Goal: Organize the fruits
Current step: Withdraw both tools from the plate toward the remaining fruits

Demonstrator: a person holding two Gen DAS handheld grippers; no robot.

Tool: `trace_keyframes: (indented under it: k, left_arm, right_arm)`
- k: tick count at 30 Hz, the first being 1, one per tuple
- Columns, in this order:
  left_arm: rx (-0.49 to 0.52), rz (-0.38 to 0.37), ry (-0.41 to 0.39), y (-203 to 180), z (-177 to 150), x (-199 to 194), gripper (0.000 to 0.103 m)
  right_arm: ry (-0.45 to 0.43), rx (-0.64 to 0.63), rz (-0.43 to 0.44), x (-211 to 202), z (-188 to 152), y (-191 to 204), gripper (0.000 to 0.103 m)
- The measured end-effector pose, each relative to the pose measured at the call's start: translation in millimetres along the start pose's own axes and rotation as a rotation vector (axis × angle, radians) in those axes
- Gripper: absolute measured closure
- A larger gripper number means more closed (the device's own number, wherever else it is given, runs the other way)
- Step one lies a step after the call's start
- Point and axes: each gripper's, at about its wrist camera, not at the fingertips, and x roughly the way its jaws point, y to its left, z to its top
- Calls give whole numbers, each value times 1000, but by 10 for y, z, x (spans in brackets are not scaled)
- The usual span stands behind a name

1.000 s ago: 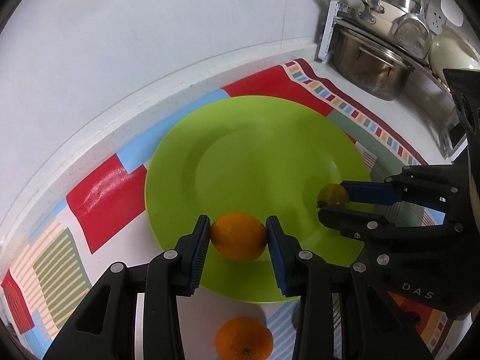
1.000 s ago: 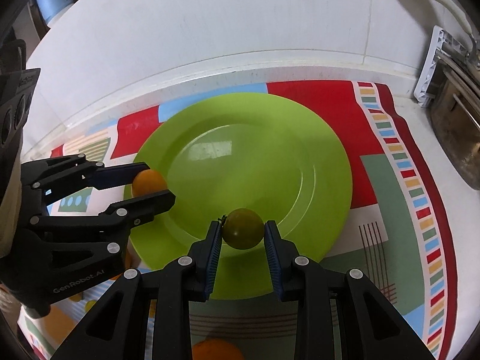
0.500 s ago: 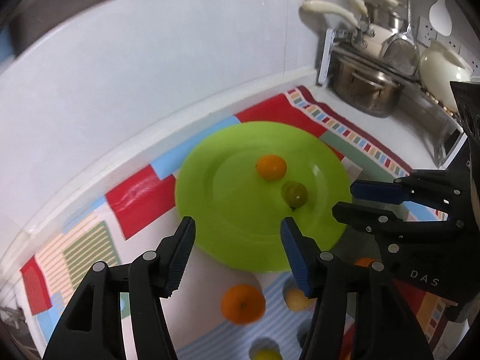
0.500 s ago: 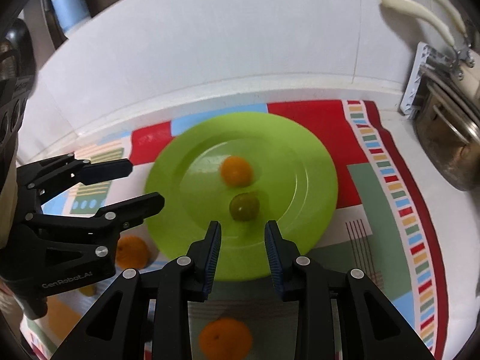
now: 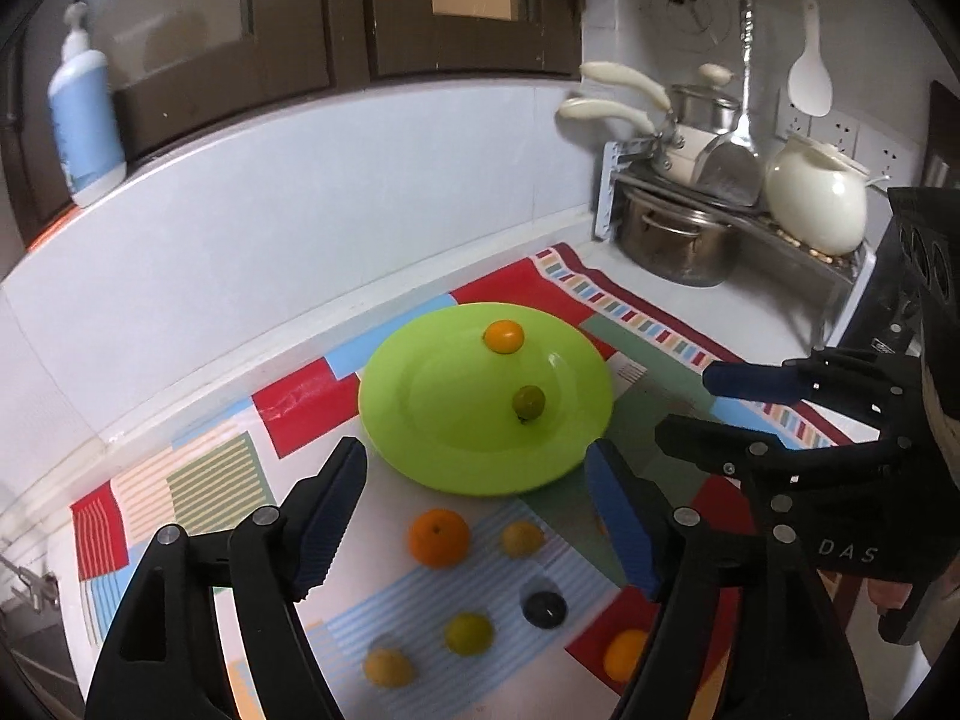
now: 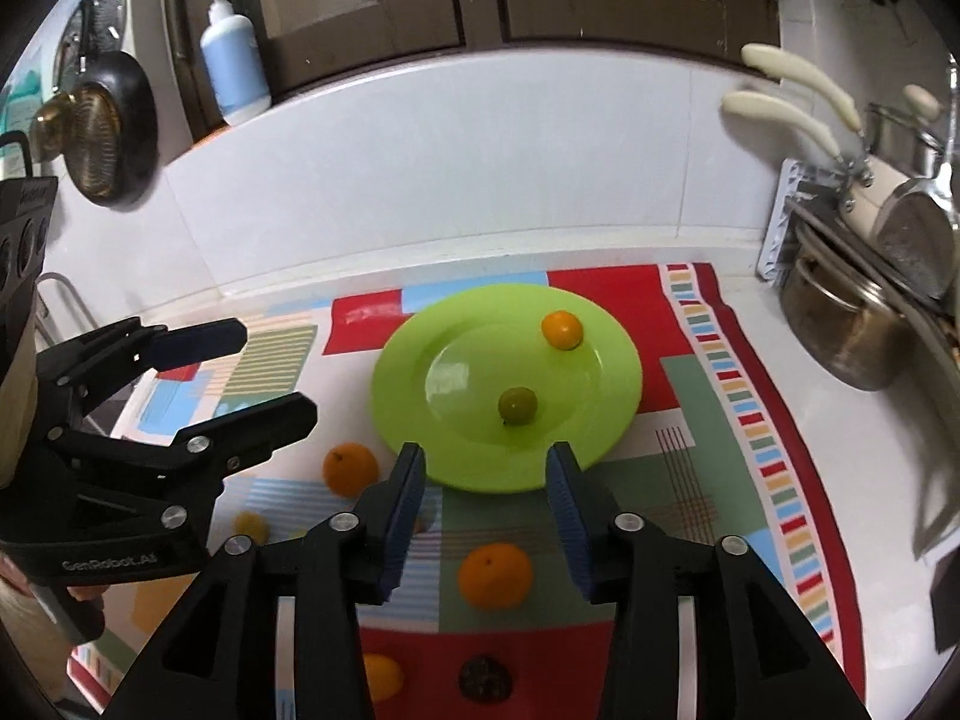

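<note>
A green plate lies on the patterned mat and holds a small orange and a green fruit. My left gripper is open and empty, raised in front of the plate. My right gripper is open and empty, also raised short of the plate. On the mat in front of the plate lie an orange, another orange, several small yellow fruits and a dark fruit.
A rack with a steel pot, pans and a white kettle stands at the right. A blue soap bottle stands on the ledge above the white tiled wall. A strainer hangs at the left.
Both grippers let go of their fruits onto the plate, opened wide and pulled back and up from it. The orange rolled toward the plate's far side.
</note>
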Motion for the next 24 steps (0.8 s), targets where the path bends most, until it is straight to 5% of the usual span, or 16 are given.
trace_keyframes:
  k: [24]
  left_arm:
    - [84, 12, -97, -433, -698, -487, 23]
  right_arm:
    - [-5, -126, -50, -520, -657, 214, 54]
